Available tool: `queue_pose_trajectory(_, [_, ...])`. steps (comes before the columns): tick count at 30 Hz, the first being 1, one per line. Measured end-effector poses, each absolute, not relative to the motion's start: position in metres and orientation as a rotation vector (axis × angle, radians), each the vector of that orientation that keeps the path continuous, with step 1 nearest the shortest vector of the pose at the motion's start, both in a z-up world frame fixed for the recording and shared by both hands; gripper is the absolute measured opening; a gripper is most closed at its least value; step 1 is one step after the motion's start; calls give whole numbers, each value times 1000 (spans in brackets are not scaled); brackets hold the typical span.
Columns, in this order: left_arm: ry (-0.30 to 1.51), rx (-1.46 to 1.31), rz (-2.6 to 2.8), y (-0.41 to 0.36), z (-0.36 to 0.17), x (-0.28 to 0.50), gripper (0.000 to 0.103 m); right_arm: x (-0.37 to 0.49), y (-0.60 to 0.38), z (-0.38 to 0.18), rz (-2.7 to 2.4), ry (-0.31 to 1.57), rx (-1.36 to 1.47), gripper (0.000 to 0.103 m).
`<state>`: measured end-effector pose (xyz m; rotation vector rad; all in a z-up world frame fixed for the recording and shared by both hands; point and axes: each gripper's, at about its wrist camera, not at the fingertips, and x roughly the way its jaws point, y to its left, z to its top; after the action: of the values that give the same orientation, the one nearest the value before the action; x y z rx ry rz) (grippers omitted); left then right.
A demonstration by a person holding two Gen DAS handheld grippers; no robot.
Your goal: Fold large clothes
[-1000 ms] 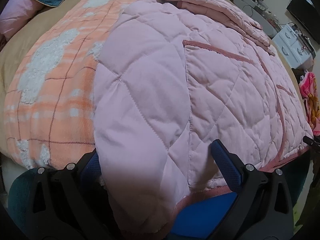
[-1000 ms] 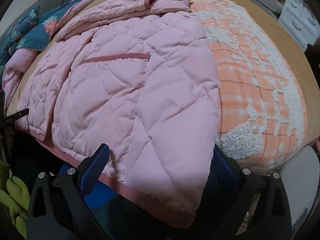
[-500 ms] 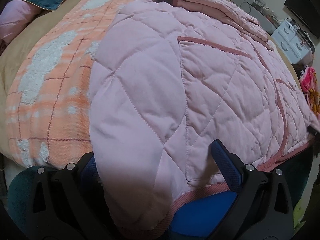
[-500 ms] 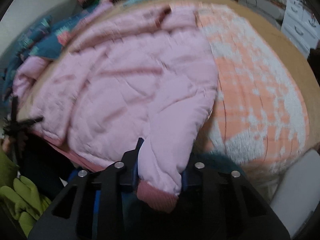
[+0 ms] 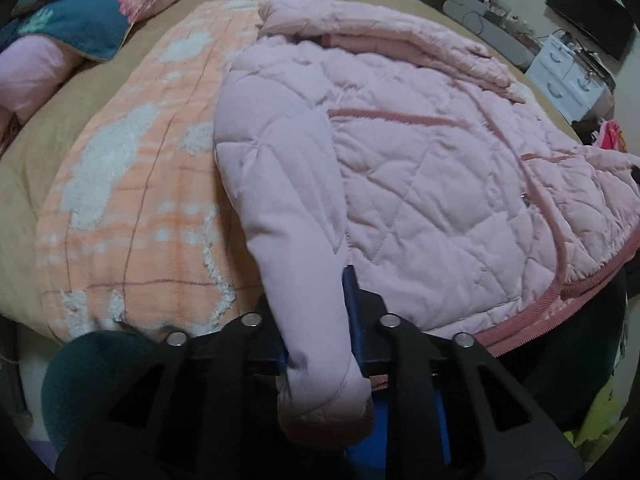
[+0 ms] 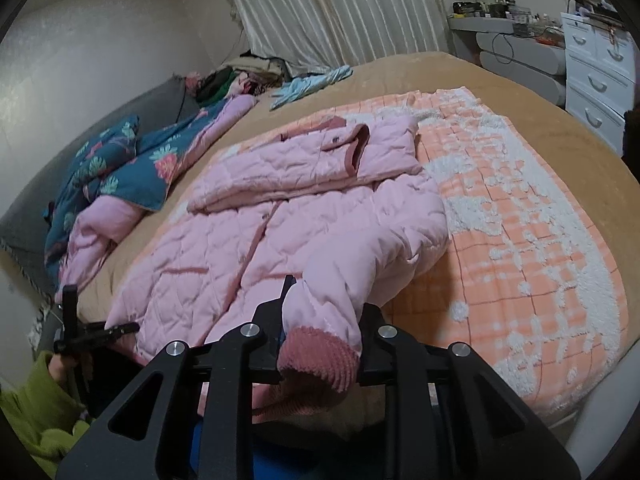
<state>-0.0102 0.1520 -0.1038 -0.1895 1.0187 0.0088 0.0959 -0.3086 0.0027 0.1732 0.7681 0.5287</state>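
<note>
A pink quilted jacket (image 5: 420, 168) lies spread on an orange and white checked blanket (image 5: 132, 200) on the bed. My left gripper (image 5: 316, 320) is shut on the jacket's left sleeve near the cuff. My right gripper (image 6: 320, 320) is shut on the right sleeve just above its dark pink ribbed cuff (image 6: 316, 356) and holds it lifted above the jacket (image 6: 248, 240). The left gripper also shows at the left edge of the right wrist view (image 6: 92, 332). The jacket's collar end (image 6: 340, 148) is folded over at the far side.
A teal flowered quilt (image 6: 120, 160) and pink bedding (image 5: 32, 68) lie at the bed's head side. White drawers (image 6: 596, 76) and a desk (image 6: 496, 28) stand beyond the bed. A tan sheet (image 5: 36, 144) borders the blanket. A curtain (image 6: 340, 4) hangs behind.
Both grippers closed on the sleeves. The right gripper lifted its sleeve up and back, the view now tilted toward the room. The left gripper raised its sleeve too.
</note>
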Motion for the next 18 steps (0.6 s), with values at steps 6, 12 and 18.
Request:
queue_pose_trajectory(6, [927, -172, -4, 149, -73, -3, 7, 101, -313, 7, 527, 749, 205, 21])
queue_pose_trajectory(12, [860, -179, -22, 149, -49, 11, 7, 109, -316, 14, 521, 731, 233, 20])
queue_pose_trajectory(18, [806, -185, -31, 152, -27, 28, 7, 116, -317, 21, 511, 727, 230, 20])
